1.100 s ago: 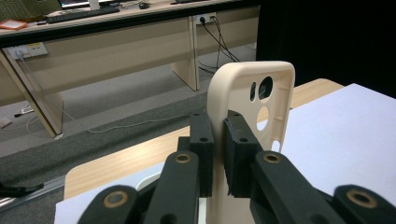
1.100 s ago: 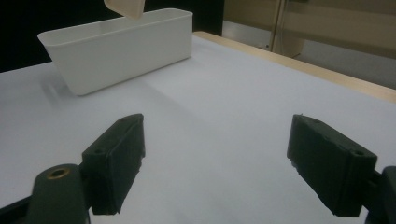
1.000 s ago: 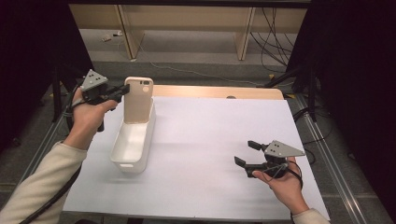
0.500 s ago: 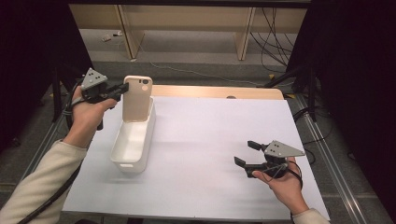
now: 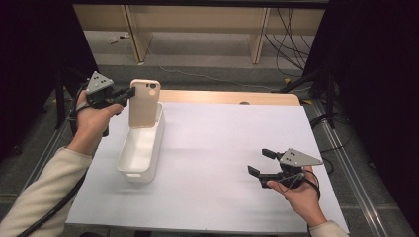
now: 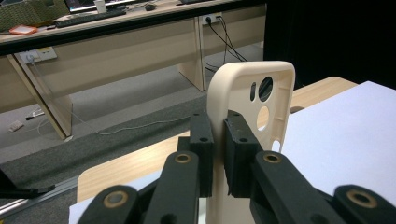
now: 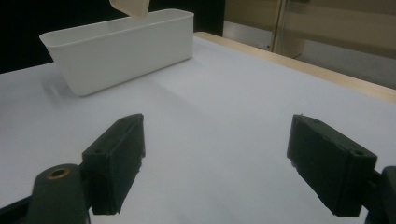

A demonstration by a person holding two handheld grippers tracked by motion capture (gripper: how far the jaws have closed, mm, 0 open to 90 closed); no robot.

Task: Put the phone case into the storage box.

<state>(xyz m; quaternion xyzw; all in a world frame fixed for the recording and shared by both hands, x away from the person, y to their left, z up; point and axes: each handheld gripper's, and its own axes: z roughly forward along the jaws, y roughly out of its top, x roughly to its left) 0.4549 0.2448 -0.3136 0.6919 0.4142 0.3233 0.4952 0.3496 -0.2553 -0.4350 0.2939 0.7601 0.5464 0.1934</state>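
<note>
My left gripper (image 5: 129, 93) is shut on the edge of a cream phone case (image 5: 144, 103), which stands upright in the air above the far end of a white bin (image 5: 141, 146). In the left gripper view the two pads pinch the phone case (image 6: 254, 102) at its side wall, camera holes facing me. My right gripper (image 5: 261, 163) rests low over the white sheet (image 5: 222, 143) at the near right, open, nothing between its jaws. From the right gripper view the white bin (image 7: 121, 46) lies ahead, the phone case (image 7: 130, 7) hanging over it.
The white sheet covers a wooden table (image 5: 227, 97), whose bare strip shows along the far edge. Desk legs and cables (image 5: 286, 29) stand on the floor beyond. Dark curtains close both sides.
</note>
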